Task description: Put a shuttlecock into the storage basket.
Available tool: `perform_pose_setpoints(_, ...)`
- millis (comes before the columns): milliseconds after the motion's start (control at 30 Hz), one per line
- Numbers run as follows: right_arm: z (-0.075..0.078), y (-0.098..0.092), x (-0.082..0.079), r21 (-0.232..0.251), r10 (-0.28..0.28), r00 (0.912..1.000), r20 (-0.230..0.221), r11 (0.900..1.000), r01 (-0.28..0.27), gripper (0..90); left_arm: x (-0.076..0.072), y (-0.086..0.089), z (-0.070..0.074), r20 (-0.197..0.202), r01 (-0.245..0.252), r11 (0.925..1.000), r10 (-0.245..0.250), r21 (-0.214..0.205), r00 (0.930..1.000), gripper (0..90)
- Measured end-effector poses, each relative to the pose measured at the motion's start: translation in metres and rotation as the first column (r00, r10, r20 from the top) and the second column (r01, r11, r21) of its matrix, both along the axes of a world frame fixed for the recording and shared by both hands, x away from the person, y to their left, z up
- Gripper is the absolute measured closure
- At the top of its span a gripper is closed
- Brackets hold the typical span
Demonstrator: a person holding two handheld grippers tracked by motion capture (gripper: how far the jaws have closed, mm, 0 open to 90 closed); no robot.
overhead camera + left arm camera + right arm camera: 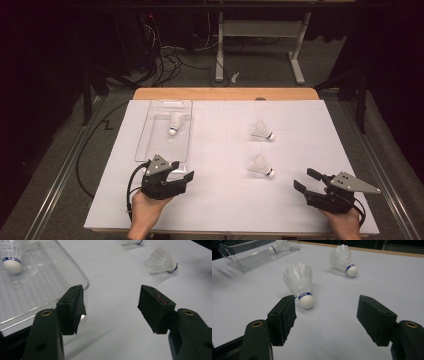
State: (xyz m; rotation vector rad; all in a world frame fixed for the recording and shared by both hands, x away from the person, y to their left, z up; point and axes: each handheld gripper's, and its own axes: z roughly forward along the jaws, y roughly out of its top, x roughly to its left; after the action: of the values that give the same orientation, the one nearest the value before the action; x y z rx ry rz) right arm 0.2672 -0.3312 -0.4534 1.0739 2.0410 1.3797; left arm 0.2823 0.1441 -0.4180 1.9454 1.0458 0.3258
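At lower left of the high view, left gripper (181, 171) held low over the white-covered worktop (220, 200), just beside the near end of the clear rectangular plastic tray (145, 135); black fingers (72, 307) well apart, nothing between them. At lower right, right gripper (306, 181) likewise over bare white surface, fingers (284, 315) spread wide and empty, aimed toward the centre of the frame.

Three white feathered shuttlecocks with blue-banded cork tips on show. First shuttlecock (173, 123) lying inside the tray at upper left, cork end toward the bottom of the frame; seen again at the top left corner of the left gripper view (12, 255). Second, nearer shuttlecock (261, 166) lying on its side right of centre, cork toward the right; in the right gripper view (300, 285) just ahead of the left-hand finger, close to it but apart. Third, farther shuttlecock (261, 131) above the second in the high view, also on its side, well apart from both grippers; upper middle of the right gripper view (342, 260).

Open white surface between each gripper and the two loose shuttlecocks, with no obstacle across it. Rounded tray corner (85, 282) just off the left-hand finger in the left gripper view. Beyond the far wooden edge (225, 93), dark floor, tangled cables (165, 60) and a white desk frame (260, 35) at the top of the frame.
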Motion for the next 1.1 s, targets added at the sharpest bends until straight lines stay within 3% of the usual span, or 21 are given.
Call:
perform_pose_setpoints(133,0.0,0.0,-0.001,0.003,-0.005,1.0,-0.001,1.0,0.005,31.9,0.006,-0.006,0.0,-0.021,0.012,0.9999,-0.012,0.0,0.9997,37.8)
perform_pose_setpoints(733,0.0,0.0,0.001,-0.002,-0.001,1.0,0.003,1.0,0.001,31.9,0.016,-0.024,0.007,-0.013,0.047,0.9985,-0.047,0.029,0.9988,37.9)
perform_pose_setpoints(867,0.0,0.001,0.003,0.002,-0.011,0.9999,-0.005,0.9999,0.011,31.9,0.021,-0.022,0.011,0.003,0.043,0.9991,-0.043,0.0,0.9991,37.8)
perform_pose_setpoints(933,0.0,0.0,0.003,0.003,-0.014,0.9999,0.0,0.9999,0.014,31.9,0.024,-0.022,0.009,-0.015,0.039,0.9991,-0.04,-0.014,0.9991,37.9)
perform_pose_setpoints(1100,0.0,-0.001,0.004,0.011,-0.025,0.9997,-0.003,0.9996,0.025,31.9,0.026,-0.028,0.009,-0.012,0.065,0.9979,-0.065,0.0,0.9978,37.9)
